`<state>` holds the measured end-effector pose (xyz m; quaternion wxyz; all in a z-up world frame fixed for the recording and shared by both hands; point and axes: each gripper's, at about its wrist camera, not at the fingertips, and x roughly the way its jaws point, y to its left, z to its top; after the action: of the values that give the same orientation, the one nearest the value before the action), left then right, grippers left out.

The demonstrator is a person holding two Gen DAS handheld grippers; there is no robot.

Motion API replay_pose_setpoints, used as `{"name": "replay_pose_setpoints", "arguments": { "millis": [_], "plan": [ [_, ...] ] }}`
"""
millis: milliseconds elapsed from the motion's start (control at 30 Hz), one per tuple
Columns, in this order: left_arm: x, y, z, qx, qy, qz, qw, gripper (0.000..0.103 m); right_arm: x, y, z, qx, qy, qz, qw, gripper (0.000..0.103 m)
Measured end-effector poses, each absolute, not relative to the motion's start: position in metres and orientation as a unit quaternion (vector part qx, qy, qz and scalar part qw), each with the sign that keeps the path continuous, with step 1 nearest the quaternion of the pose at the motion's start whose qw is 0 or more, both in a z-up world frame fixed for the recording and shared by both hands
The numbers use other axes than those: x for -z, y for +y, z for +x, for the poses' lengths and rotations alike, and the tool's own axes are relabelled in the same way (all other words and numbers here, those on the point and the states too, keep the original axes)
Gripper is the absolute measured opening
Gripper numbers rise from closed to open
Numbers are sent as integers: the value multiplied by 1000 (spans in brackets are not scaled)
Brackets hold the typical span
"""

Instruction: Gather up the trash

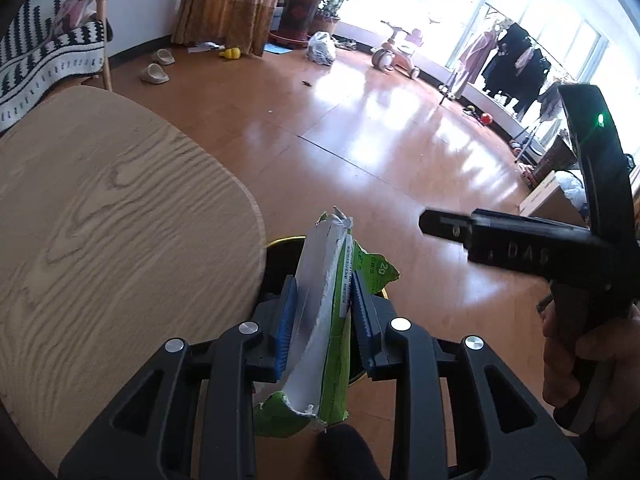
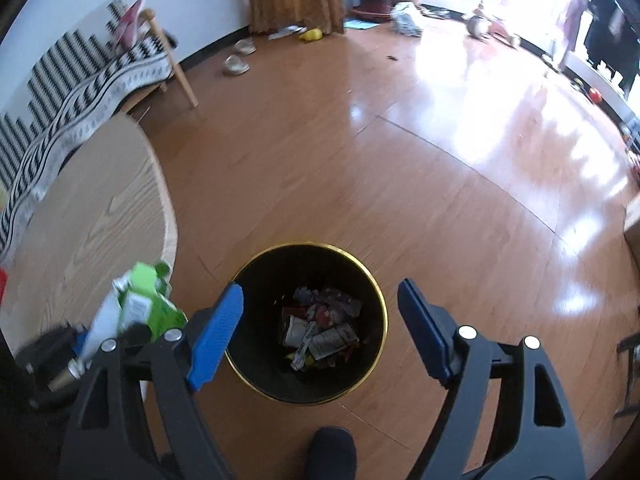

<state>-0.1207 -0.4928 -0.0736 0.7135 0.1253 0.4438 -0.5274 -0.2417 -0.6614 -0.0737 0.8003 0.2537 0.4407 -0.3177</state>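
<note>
Blue ribbed pads of the left gripper (image 1: 322, 312) are closed on a torn green and white wrapper (image 1: 328, 300), which stands upright between them with its ripped top edge above the pads. Its white inner side faces the left pad and the green printed side faces the right pad. Just behind the wrapper, a part of the black bin with a gold rim (image 1: 280, 256) is visible, close beside the rounded edge of the wooden table (image 1: 120, 208).

From the right wrist camera, the right gripper (image 2: 320, 316) has its jaws wide apart and nothing is between them. It hangs directly above the bin (image 2: 306, 322), so the opening of the bin shows in the gap between the two blue pads. At the bottom of the bin lie several crumpled wrappers (image 2: 320, 328) in white, red and dark colours. The green wrapper (image 2: 140, 304) appears blurred at the left, over the table edge (image 2: 168, 216) and just beside the bin.

Around all this is a shiny wooden floor (image 2: 360, 160). A dark toe of a shoe or sock (image 2: 332, 456) shows at the bottom edge.
</note>
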Motion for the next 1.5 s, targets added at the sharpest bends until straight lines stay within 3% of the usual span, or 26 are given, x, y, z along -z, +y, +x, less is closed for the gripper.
{"name": "replay_pose_setpoints", "arguments": {
  "millis": [67, 133, 233, 333, 533, 767, 1000, 1300, 1500],
  "plan": [
    [76, -498, -124, 536, 441, 121, 709, 30, 70, -667, -248, 333, 426, 264, 799, 77],
    [77, -502, -127, 538, 434, 121, 712, 44, 67, -671, -253, 342, 412, 274, 799, 78],
    [83, -508, -128, 541, 439, 124, 707, 48, 62, -674, -258, 344, 402, 282, 801, 79],
    [84, -509, -128, 535, 436, 124, 713, 66, 62, -674, -257, 340, 401, 282, 802, 79],
    [74, -503, -125, 528, 424, 125, 724, 89, 55, -666, -248, 331, 395, 276, 811, 82],
    [50, -455, -99, 489, 412, 118, 760, 93, 43, -642, -226, 303, 391, 258, 830, 84],
    [19, -333, -33, 371, 404, 91, 831, 94, 27, -584, -167, 238, 397, 217, 859, 85],
    [-2, -135, 11, 187, 389, 45, 901, 95, 15, -410, -72, 77, 413, 123, 899, 85],
    [-10, -47, 21, 106, 379, 30, 919, 95, 15, -318, -42, 5, 414, 81, 907, 85]
  ]
}}
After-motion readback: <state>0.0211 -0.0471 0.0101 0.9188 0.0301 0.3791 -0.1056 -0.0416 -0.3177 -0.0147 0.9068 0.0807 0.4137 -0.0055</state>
